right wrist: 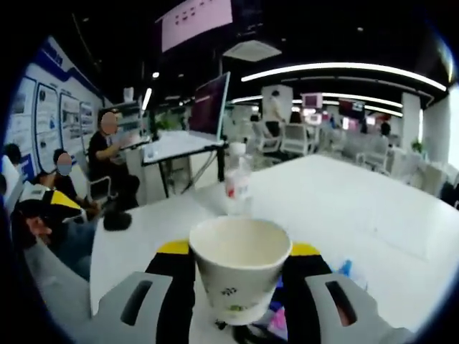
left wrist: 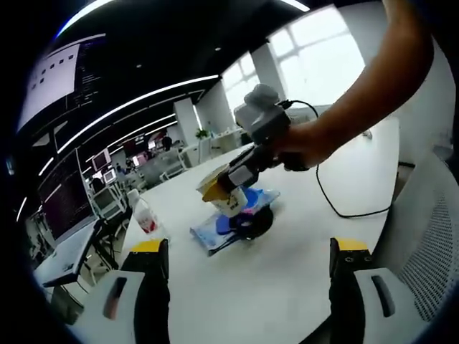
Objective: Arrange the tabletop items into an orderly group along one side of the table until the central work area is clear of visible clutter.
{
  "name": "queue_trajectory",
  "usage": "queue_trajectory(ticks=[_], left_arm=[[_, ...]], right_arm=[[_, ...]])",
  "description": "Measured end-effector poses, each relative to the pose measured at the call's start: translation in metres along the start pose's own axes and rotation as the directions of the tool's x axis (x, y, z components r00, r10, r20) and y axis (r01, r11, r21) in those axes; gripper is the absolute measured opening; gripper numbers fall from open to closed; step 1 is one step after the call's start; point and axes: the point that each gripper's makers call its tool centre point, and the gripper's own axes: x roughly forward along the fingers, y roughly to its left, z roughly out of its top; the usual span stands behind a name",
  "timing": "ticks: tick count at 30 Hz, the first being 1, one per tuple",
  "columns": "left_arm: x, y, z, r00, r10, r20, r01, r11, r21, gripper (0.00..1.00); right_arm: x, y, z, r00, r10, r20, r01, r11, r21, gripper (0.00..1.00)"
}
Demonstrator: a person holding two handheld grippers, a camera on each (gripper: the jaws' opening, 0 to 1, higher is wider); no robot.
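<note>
**Paper cup in my right jaws, bottle waiting at the far edge**

Starting at the left of the left gripper view, the water bottle (left wrist: 145, 215) stands upright near the far left edge of the white table (left wrist: 287, 287), well apart from everything else. My left gripper (left wrist: 247, 269) hangs over bare tabletop with its jaws spread wide and nothing between them. Further right, toward the middle of the table, lies a blue packet (left wrist: 211, 235) with a dark round thing on top that I cannot make out. Just above it my right gripper (left wrist: 228, 188) comes in from the right with the paper cup (left wrist: 228, 195) clamped between its jaws; whether the cup touches the packet I cannot tell.

In the right gripper view the cup (right wrist: 240, 276) sits upright between my closed jaws, which press its wall on both sides below the rim, and it looks empty. Beyond it stands the bottle (right wrist: 238, 183).

The cup will be very light and thin-walled, I judge, so too hard a squeeze would buckle it; mid-wall below the stiff rim is the sensible hold. The bottle looks heavier, smooth and easy to tip; I would take it around its body.
</note>
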Motion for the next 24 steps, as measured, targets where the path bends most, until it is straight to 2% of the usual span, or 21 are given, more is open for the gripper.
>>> queue_trajectory(ticks=[4, 13, 24], left_arm=[[0.001, 0.0, -0.002, 1.0, 0.001, -0.007, -0.001, 1.0, -0.008, 0.93], [0.003, -0.001, -0.005, 1.0, 0.0, -0.016, 0.0, 1.0, -0.011, 0.91], [0.004, 0.002, -0.008, 1.0, 0.011, -0.026, -0.011, 1.0, -0.019, 0.91]], right_arm=[[0.013, -0.008, 0.012, 1.0, -0.006, 0.018, 0.006, 1.0, 0.004, 0.44], [0.039, -0.021, 0.024, 1.0, -0.006, 0.02, 0.006, 1.0, -0.002, 0.44], [0.079, -0.029, 0.028, 1.0, -0.002, 0.004, 0.002, 1.0, 0.008, 0.44]])
